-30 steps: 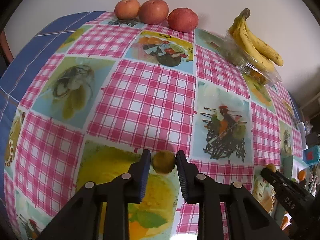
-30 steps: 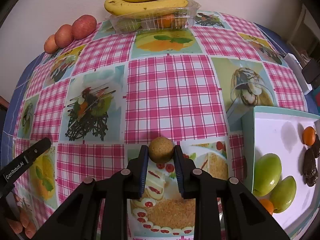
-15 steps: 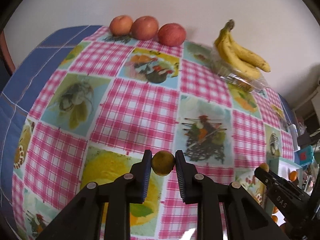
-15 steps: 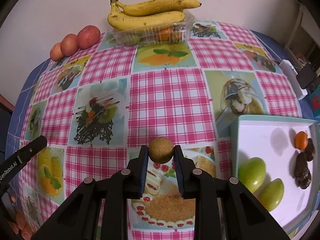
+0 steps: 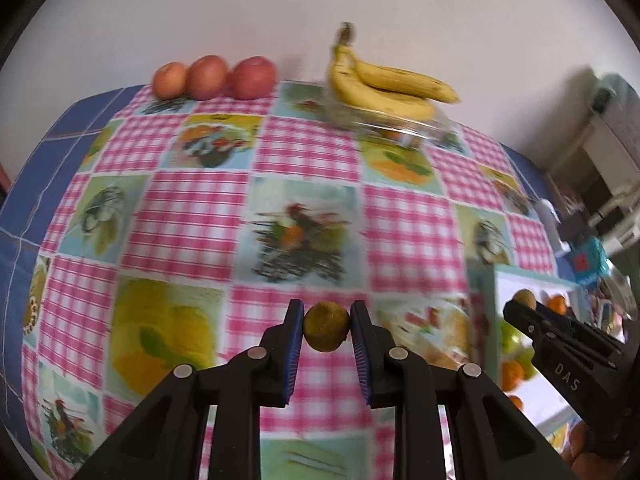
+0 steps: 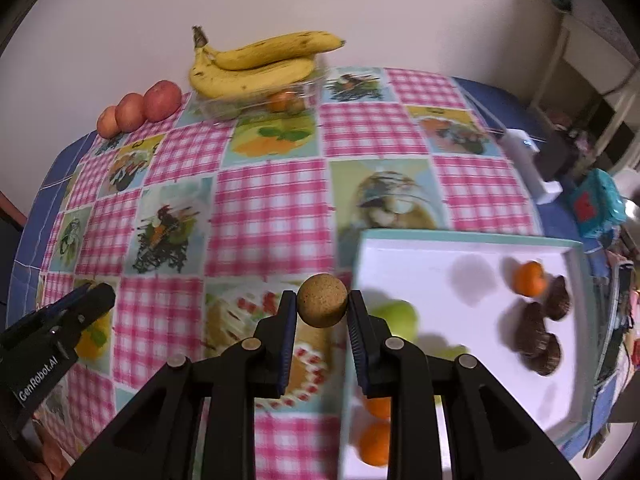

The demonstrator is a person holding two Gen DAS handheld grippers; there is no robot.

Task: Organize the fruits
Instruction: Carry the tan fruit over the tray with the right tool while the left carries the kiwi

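Currently held: two small fruits, one per gripper, above the checked cloth

Item 1. My left gripper (image 5: pixel 326 330), tongs clamped on a greenish-brown fruit (image 5: pixel 326 332), pinched across its middle so it sits between the blue pads and cannot roll out. It hangs over the near middle of the tablecloth (image 5: pixel 192 216), clear of the surface as far as I can judge.

Item 2. My right gripper (image 6: pixel 322 308), tongs clamped on a tan speckled fruit (image 6: pixel 322 306), gripped the same way, at the near left edge of the white tray (image 6: pixel 460 246). I judge it is carried there for setting down.

Item 3. Tray contents: green fruit (image 6: pixel 396 316) and oranges (image 6: pixel 376 444) at the near left, one small orange (image 6: pixel 530 278) and dark brown pieces (image 6: pixel 538 336) on the right. Kinds seem kept together, which suggests sorting by type.

Item 4. Not yet collected: three red apples (image 6: pixel 140 110) in a row at the far left by the wall; bananas (image 6: pixel 260 66) resting on a clear plastic box (image 6: pixel 260 104) at the far middle.
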